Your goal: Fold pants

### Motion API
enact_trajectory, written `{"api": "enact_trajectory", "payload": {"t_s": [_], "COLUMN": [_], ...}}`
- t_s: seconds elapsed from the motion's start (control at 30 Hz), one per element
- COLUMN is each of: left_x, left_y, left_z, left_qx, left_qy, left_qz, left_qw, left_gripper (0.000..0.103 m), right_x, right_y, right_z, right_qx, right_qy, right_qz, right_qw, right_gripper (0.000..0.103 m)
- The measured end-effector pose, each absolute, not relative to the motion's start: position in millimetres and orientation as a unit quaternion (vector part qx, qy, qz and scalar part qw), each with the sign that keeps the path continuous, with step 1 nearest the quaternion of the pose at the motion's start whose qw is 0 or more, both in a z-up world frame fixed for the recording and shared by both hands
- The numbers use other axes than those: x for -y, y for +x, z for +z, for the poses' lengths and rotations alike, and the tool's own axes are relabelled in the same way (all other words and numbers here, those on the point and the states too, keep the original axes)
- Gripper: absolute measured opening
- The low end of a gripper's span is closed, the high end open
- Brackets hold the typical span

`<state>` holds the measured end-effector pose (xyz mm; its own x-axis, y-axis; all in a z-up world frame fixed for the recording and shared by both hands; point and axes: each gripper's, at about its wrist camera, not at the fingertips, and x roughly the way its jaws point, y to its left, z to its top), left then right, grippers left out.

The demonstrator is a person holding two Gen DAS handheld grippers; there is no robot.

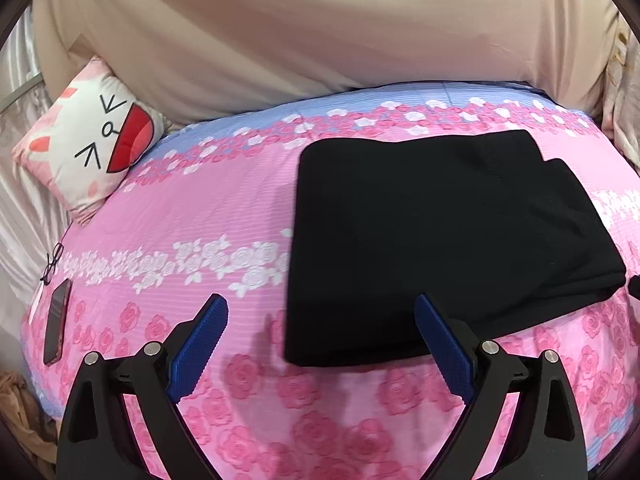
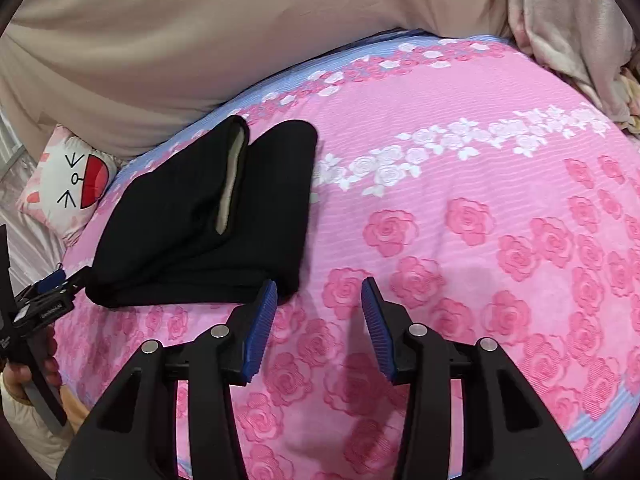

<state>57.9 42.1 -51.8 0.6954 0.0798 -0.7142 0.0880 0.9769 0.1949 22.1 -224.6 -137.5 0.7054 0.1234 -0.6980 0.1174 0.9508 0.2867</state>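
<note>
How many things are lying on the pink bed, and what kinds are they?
Black folded pants: 1
Cartoon-face pillow: 1
Phone: 1
Glasses: 1
Total: 4

Two wrist views low over the bed

Left wrist looks across the bedspread [image 1: 240, 208] toward the beige headboard, pants [image 1: 440, 232] near on its right; right wrist sits further right, pants [image 2: 200, 220] on its left. Both share pants and pillow [image 1: 88, 136].
</note>
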Motion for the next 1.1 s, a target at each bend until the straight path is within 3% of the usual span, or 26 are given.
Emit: {"api": "enact_trajectory", "payload": {"t_s": [0.03,0.1,0.37,0.9,1.1], "left_x": [-38,-31,-26,-33,-40], "left_y": [57,57,60,65,64], "left_z": [-52,-52,-53,-71,-69], "left_qx": [-0.39,-0.389,-0.392,-0.41,-0.407], "left_qy": [0.112,0.117,0.121,0.118,0.108], "left_qz": [-0.004,-0.005,0.002,0.006,-0.001], "left_qw": [0.914,0.914,0.912,0.904,0.907], "left_gripper": [0.093,0.093,0.093,0.093,0.093], "right_x": [221,215,199,179,172], "right_y": [26,34,61,73,77], "right_z": [-137,-136,-149,-153,-152], "right_qx": [-0.384,-0.382,-0.395,-0.397,-0.411], "right_qy": [0.152,0.145,0.167,0.166,0.147], "right_qz": [0.003,0.008,0.04,0.033,0.027], "right_qw": [0.911,0.913,0.902,0.902,0.899], "right_gripper": [0.061,0.068,0.068,0.096,0.098]}}
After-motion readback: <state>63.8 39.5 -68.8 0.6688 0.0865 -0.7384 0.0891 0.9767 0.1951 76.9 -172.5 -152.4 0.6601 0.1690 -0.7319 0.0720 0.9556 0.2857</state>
